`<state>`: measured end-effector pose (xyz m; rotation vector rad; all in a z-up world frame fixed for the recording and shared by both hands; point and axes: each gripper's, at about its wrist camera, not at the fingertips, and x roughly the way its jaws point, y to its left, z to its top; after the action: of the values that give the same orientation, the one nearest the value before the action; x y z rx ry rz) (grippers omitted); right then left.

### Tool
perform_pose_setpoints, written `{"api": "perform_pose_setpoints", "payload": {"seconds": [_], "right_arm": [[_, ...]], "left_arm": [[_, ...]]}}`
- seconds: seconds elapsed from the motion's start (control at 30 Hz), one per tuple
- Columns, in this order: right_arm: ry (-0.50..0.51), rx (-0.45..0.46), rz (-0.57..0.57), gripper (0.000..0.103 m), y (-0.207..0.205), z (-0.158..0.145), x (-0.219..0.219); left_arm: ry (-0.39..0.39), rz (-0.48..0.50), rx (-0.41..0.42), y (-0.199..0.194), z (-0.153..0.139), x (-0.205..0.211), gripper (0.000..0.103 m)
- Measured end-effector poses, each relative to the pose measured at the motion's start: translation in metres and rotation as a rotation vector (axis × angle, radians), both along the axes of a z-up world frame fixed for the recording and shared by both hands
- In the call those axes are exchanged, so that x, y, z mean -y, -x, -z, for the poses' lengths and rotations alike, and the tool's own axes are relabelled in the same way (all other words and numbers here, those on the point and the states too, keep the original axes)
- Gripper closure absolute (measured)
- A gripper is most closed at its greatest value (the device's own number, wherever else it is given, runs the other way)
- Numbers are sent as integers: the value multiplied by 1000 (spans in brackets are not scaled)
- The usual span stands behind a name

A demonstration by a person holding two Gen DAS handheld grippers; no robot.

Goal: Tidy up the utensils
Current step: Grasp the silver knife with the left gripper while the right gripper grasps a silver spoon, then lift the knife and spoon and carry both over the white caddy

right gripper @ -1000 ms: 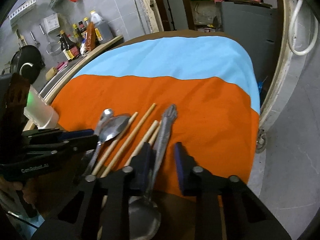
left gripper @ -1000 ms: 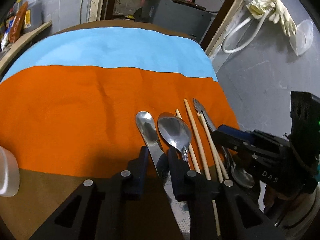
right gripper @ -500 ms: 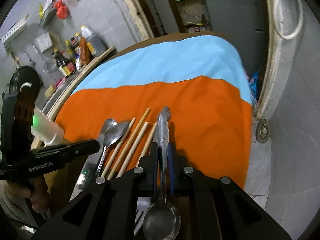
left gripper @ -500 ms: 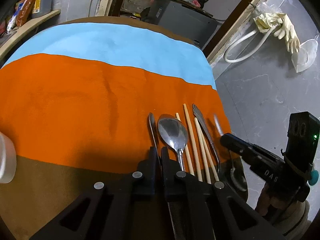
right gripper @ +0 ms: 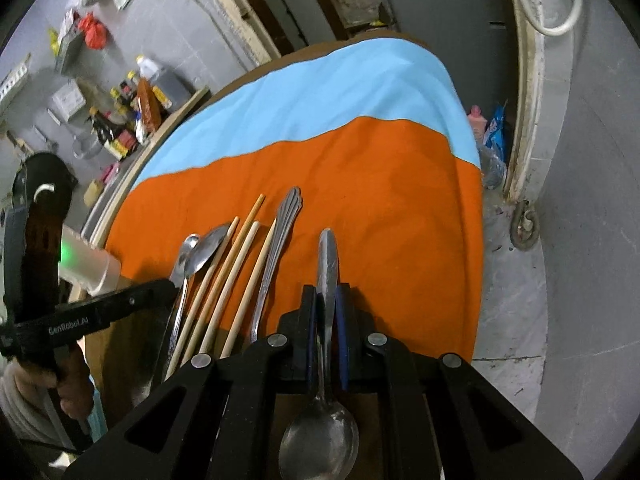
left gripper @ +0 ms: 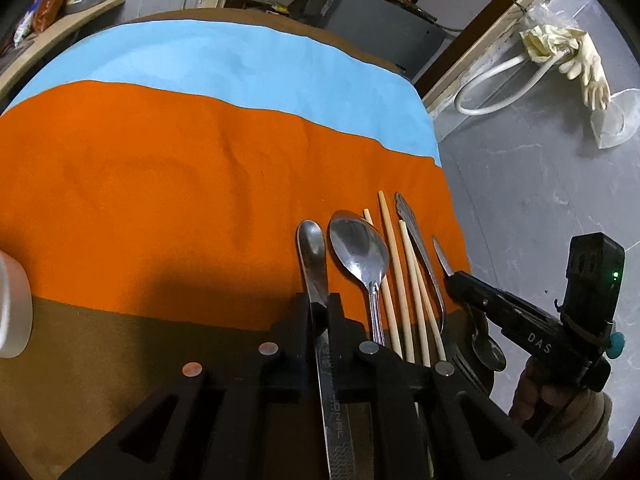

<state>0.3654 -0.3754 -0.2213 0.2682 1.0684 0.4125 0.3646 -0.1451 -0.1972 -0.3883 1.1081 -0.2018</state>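
My left gripper (left gripper: 319,309) is shut on the flat metal handle of a utensil (left gripper: 312,246) whose rounded end points away over the orange cloth. Next to it lie a large spoon (left gripper: 360,246), several wooden chopsticks (left gripper: 394,264) and a fork (left gripper: 416,236). My right gripper (right gripper: 327,308) is shut on the handle of a spoon (right gripper: 328,256), whose bowl (right gripper: 319,444) lies back under the gripper body. The right gripper also shows in the left wrist view (left gripper: 460,280); the left gripper shows in the right wrist view (right gripper: 160,286).
The round table (left gripper: 100,360) carries an orange cloth (left gripper: 160,184) and a blue cloth (left gripper: 240,64). A translucent white container (left gripper: 12,312) stands at the left edge. Bottles (right gripper: 132,108) line a shelf at far left. The table edge drops to a grey floor (right gripper: 560,280) on the right.
Both grippers went from open to shut, each on a utensil handle. The right gripper has drawn its spoon sideways, clear of the fork and chopsticks.
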Motion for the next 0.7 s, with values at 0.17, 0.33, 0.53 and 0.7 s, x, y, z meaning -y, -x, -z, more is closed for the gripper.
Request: {"api": "perform_pose_setpoints", "payload": {"seconds": [0.17,0.33,0.53,0.7], "right_arm": [[41,-30,-54,94,-1,-3,-4],[162,-47,-124,93,-7,-9,-20],[185,-79,-95,94,-10,-16,-29],[99,-56,-21,95,10,-25,-26]], "left_arm": [[-16,36,-11,-3,0,4,92],[-8,53,-34,-10,2,5,91],[-9,48,-23,-6,-4,5,98],[-19,38,23,10,-16,0,101]]}}
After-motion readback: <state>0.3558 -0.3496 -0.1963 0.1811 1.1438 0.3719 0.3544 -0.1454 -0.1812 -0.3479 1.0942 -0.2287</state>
